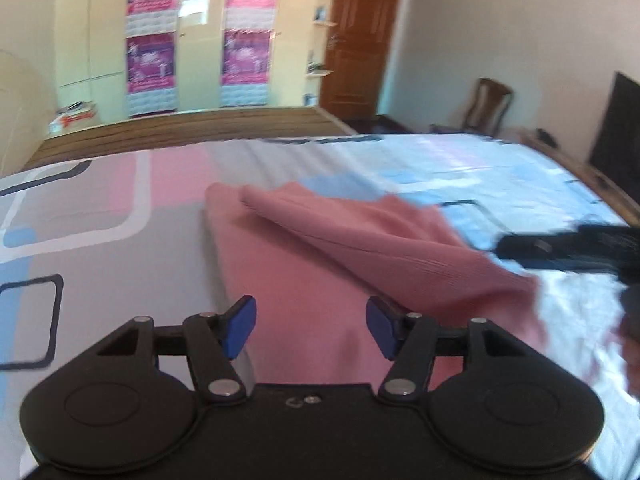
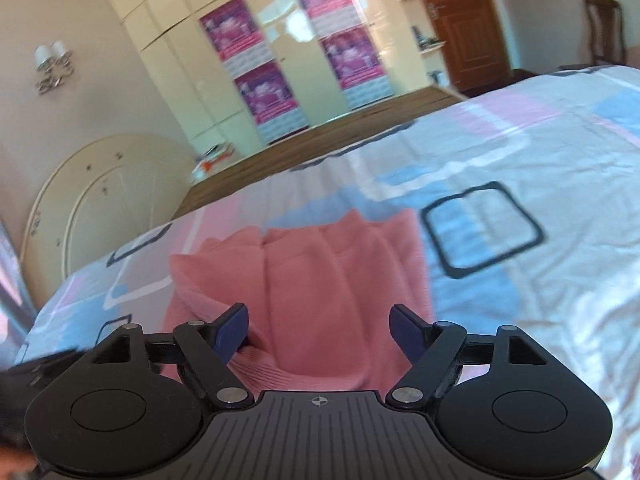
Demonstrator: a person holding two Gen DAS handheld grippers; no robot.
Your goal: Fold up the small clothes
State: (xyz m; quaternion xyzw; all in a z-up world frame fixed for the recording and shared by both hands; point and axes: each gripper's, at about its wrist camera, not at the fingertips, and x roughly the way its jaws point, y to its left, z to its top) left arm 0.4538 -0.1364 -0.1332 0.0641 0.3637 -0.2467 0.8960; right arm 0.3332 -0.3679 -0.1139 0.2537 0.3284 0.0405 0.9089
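Observation:
A pink knit garment (image 1: 320, 256) lies on the bed, partly folded, with one layer doubled over on its far side. It also shows in the right wrist view (image 2: 320, 292), with lengthwise creases. My left gripper (image 1: 311, 326) is open and empty, just above the garment's near part. My right gripper (image 2: 319, 330) is open and empty over the garment's near ribbed edge. The right gripper also appears as a blurred black shape (image 1: 568, 250) at the right of the left wrist view, beside the garment's right corner.
The bed sheet (image 1: 100, 240) has pink, blue and grey blocks with dark outlined squares (image 2: 482, 230). Beyond the bed are a wooden floor, cream wardrobes with purple posters (image 1: 152, 60), a brown door (image 1: 360, 36), a chair (image 1: 486, 106) and a dark screen (image 1: 618, 128).

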